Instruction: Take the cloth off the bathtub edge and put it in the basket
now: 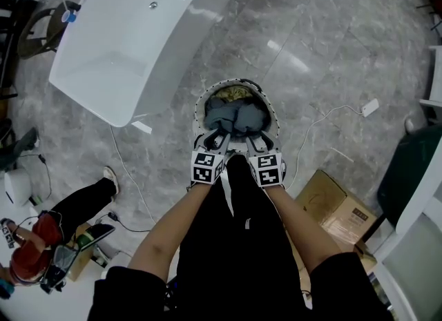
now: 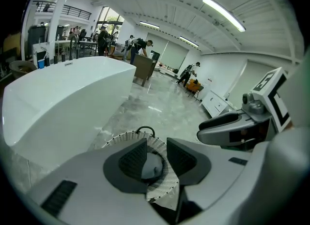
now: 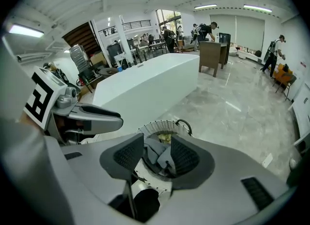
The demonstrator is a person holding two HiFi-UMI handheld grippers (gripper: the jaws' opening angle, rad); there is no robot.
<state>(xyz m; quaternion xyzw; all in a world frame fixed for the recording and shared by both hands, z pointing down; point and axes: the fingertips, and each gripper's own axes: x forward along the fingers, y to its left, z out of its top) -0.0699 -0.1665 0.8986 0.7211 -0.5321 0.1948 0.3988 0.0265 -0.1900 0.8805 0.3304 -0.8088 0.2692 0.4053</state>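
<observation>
A: Nearest us, the left gripper (image 1: 215,140) and right gripper (image 1: 257,141) hang at the basket's near rim. The jaws of each are spread wide, pinching nothing.
B: And the bathtub (image 1: 138,30)?
A: No cloth shows on its edge. The basket (image 1: 274,114) stands on the floor (image 1: 331,57) just off its end, and the grey cloth (image 1: 238,116) lies bunched inside.
B: So the drop looks done?
A: I'd say so. Next, lift both straight up without snagging a fold.
</observation>
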